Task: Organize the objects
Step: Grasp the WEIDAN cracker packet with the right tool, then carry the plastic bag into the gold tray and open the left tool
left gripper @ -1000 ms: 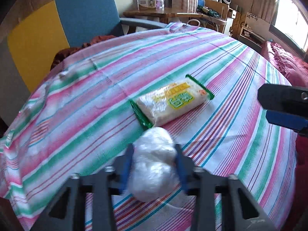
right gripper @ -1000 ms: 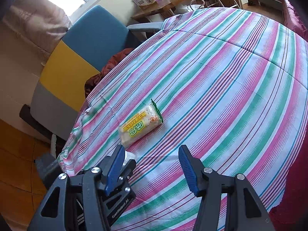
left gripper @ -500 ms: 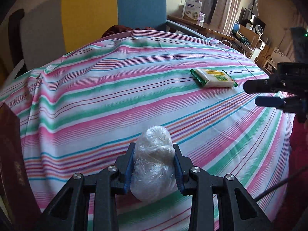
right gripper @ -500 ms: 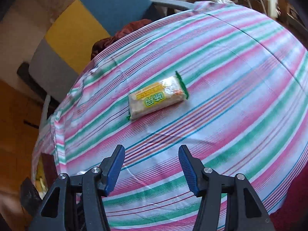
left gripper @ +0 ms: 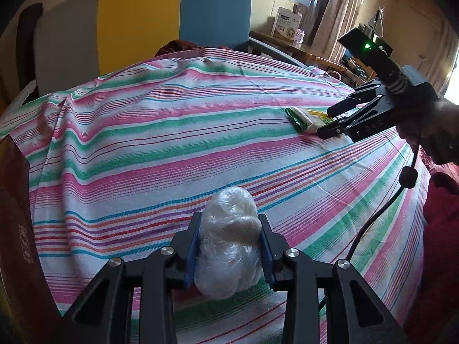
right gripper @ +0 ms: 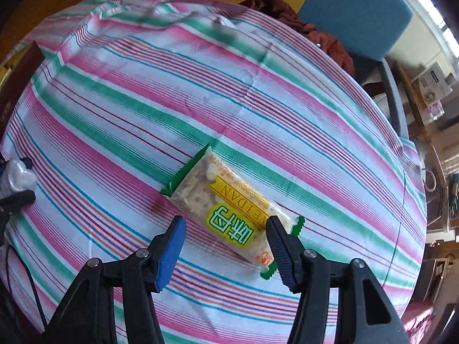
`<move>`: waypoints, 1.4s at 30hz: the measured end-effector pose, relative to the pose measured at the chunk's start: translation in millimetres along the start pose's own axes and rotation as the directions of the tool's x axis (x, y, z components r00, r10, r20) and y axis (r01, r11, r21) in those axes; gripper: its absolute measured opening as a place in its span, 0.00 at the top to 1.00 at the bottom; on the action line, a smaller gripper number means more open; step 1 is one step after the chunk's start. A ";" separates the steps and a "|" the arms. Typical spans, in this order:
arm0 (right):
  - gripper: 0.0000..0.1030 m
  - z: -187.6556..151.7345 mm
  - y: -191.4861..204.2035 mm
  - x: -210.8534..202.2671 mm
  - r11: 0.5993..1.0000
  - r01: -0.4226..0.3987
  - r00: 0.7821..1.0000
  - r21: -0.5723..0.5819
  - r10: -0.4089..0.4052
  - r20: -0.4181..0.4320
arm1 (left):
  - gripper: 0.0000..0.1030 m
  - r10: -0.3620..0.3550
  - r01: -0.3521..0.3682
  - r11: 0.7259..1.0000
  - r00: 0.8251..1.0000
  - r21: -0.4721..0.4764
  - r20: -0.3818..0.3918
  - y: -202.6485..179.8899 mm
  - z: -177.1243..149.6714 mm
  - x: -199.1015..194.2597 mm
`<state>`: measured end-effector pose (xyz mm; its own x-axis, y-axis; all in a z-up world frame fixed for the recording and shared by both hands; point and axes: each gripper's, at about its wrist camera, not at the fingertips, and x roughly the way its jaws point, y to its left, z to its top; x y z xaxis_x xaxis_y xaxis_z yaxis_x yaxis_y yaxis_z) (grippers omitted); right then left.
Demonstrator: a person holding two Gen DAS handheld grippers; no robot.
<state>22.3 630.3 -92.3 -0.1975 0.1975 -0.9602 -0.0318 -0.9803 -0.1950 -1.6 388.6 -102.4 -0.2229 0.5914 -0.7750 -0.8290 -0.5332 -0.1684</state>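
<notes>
My left gripper (left gripper: 229, 229) is shut on a white lump wrapped in clear plastic (left gripper: 229, 240), held just above the striped tablecloth (left gripper: 143, 154). A cracker packet with green ends and a yellow label (right gripper: 229, 212) lies flat on the cloth. My right gripper (right gripper: 225, 238) is open and hangs right over the packet's near end, one finger on each side. In the left wrist view the right gripper (left gripper: 330, 120) is at the far right, over the packet (left gripper: 304, 118). The wrapped lump also shows in the right wrist view (right gripper: 18, 176) at the left edge.
A dark brown box (left gripper: 14, 223) stands at the table's left edge; it also shows in the right wrist view (right gripper: 17, 77). A yellow and blue chair (left gripper: 172, 20) with a dark red cloth (right gripper: 304, 25) is behind the table. A cable (left gripper: 373, 223) hangs from the right gripper.
My left gripper has carried the wrapped lump away from the packet toward the table's left side. My right gripper has moved in and down over the packet, still open.
</notes>
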 end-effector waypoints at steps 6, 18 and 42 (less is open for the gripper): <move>0.26 15.5 -10.0 16.3 0.998 -0.055 0.998 -0.034 0.053 -0.046 | 0.63 -0.019 0.019 1.000 1.000 -0.020 0.006 2.2 -0.7 -0.3; 0.52 -32.9 7.3 -0.2 0.953 -0.140 0.990 0.269 0.142 0.013 | 0.63 -0.035 0.036 0.999 0.999 -0.035 0.019 4.5 -1.4 -1.0; 0.52 -64.6 123.0 -30.2 0.920 -0.125 0.983 0.371 0.064 0.173 | 0.65 0.180 -0.164 0.982 0.966 -0.094 0.184 32.7 -18.8 -136.3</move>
<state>87.7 504.3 -100.2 -0.3659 0.1304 -0.9215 -0.3678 -0.9298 0.0145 11.3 279.1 -13.7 -0.4587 0.5872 -0.6669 -0.7289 -0.6779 -0.0956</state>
